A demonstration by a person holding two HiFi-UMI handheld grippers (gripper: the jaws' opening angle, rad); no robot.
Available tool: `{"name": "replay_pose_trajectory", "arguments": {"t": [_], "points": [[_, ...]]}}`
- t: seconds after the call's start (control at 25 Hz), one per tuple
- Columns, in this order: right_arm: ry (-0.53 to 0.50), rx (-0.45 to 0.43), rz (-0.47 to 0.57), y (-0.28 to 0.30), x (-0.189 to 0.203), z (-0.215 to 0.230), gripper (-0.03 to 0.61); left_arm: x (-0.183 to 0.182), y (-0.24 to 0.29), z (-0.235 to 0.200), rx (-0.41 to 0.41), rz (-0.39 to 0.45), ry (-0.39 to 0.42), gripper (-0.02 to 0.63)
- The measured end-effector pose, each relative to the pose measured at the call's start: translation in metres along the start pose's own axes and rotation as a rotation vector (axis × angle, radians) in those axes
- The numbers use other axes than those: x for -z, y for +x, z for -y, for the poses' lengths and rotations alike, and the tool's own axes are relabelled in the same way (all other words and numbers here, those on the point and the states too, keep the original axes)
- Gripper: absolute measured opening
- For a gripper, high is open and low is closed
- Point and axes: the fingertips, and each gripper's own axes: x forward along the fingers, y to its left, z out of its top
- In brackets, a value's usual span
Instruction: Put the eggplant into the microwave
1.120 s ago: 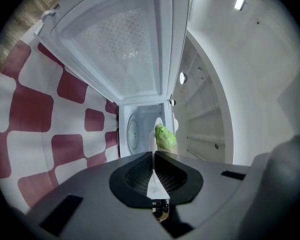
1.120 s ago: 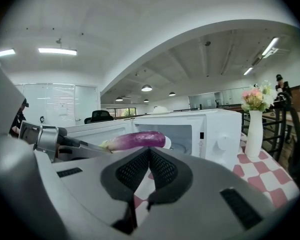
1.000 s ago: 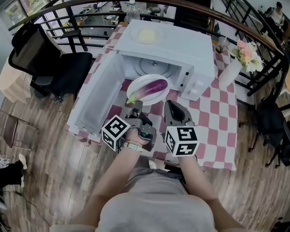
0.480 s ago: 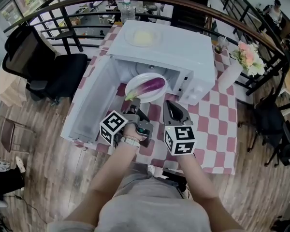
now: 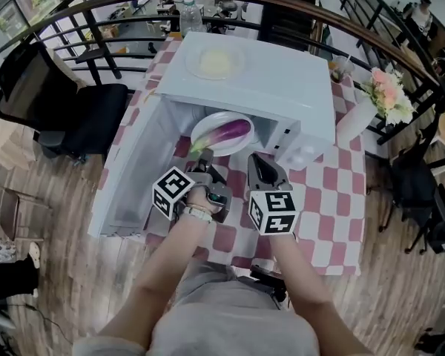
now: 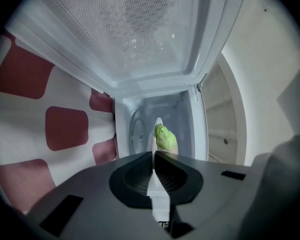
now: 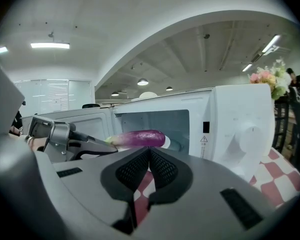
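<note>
plate (image 5: 209,124) with eggplant (image 5: 231,132) farther into microwave (image 5: 282,80) than a second ago (not yet set down) | left gripper (image 5: 201,162) clenched on plate rim | right gripper (image 5: 259,160) closed, empty

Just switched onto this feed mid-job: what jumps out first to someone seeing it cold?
A purple eggplant lies on a white plate at the mouth of the open white microwave, which stands on a red-checked table. The left tongs pinch the plate's near rim; the right tongs, shut and empty, hover beside it.
</note>
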Motion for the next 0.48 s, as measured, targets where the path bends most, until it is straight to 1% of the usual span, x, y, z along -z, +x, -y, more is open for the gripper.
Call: {"name": "replay_pose_trajectory", "arguments": {"t": [0.2,0.48], "points": [[0.031,0.011,-0.016,0.018,0.002,0.009,0.025,-0.003,0.025,-0.013,-0.038,-0.023,0.012,0.015],[0.015,-0.008,-0.051,0.028,0.011,0.010,0.025,-0.002,0.049,-0.036,-0.096,-0.037,-0.006,0.017]]}}
